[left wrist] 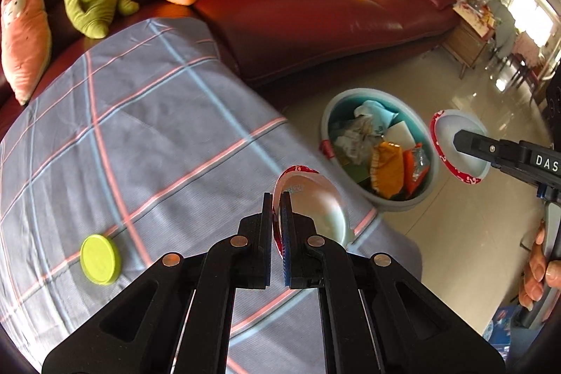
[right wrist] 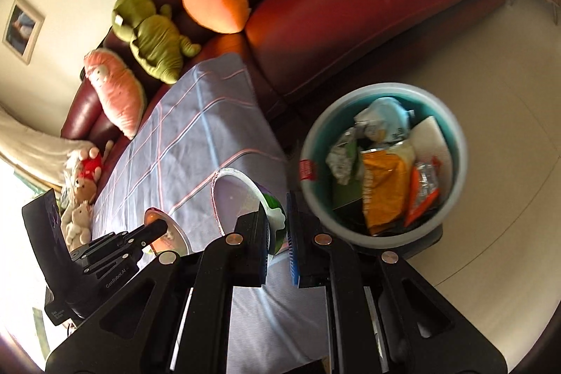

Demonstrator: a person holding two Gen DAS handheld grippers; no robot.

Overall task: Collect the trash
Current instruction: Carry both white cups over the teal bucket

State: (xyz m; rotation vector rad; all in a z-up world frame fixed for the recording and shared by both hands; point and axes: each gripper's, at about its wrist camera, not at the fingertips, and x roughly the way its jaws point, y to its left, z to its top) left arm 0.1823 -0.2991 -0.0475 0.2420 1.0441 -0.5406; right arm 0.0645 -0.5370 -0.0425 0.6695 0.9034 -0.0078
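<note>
Left gripper (left wrist: 277,198) clamped tight on the rim of a red-edged paper bowl (left wrist: 315,198), held up over the near right corner of the checked tablecloth (left wrist: 140,128). Right gripper (right wrist: 278,198) pinching a second bowl (right wrist: 238,195), white inside with a green and purple outside, just left of the trash bin (right wrist: 452,128) on the floor. Bin crammed already with wrappers and an orange packet (right wrist: 382,191); a green lid (left wrist: 100,259) lying flat on the cloth, near left.
</note>
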